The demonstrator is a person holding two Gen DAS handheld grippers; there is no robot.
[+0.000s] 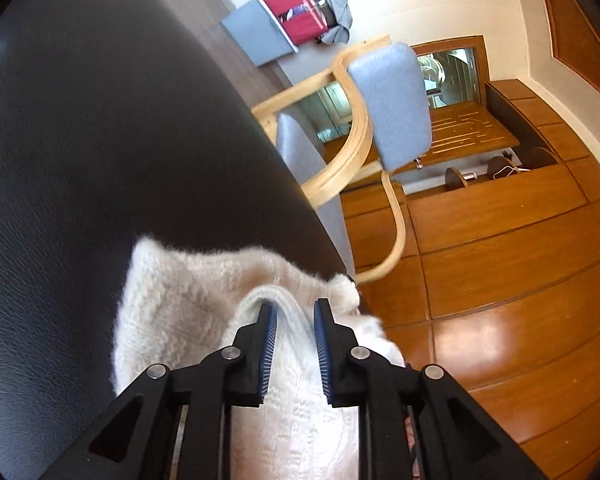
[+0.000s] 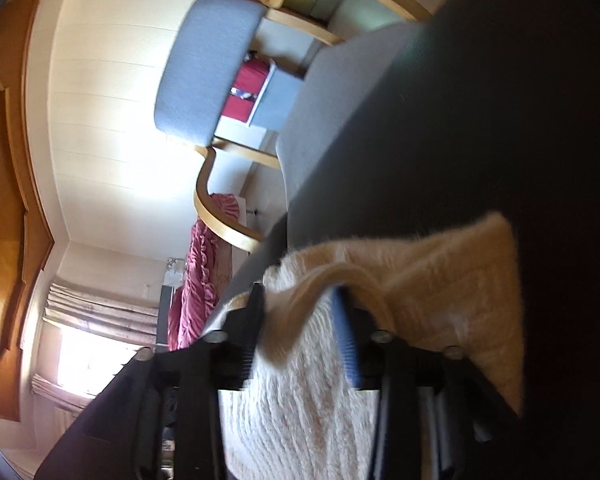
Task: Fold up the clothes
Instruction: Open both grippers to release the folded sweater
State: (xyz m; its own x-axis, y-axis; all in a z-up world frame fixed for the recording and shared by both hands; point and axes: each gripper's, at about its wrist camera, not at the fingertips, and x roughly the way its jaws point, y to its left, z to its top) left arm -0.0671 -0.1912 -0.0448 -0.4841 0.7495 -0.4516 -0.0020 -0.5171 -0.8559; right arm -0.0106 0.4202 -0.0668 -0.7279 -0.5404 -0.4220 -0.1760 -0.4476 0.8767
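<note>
A fluffy cream knitted garment [image 1: 188,304] hangs over the edge of a black leather surface [image 1: 100,140]. My left gripper [image 1: 296,312] has a thick fold of the garment between its blue-padded fingers [image 1: 270,344], gripping it. In the right wrist view the same cream garment [image 2: 440,272] drapes against the black surface [image 2: 480,120]. My right gripper [image 2: 296,300] is closed on another fold of the garment, which bulges out between and below the fingers [image 2: 342,332]. Both views are tilted sideways.
A wooden armchair [image 1: 388,104] with grey cushions stands just beyond the black surface's edge; it also shows in the right wrist view [image 2: 212,64]. A red box [image 1: 296,12] with clothes sits beyond. Wooden panelling [image 1: 500,260], a red bedspread [image 2: 204,272] and a bright window [image 2: 88,356] lie further off.
</note>
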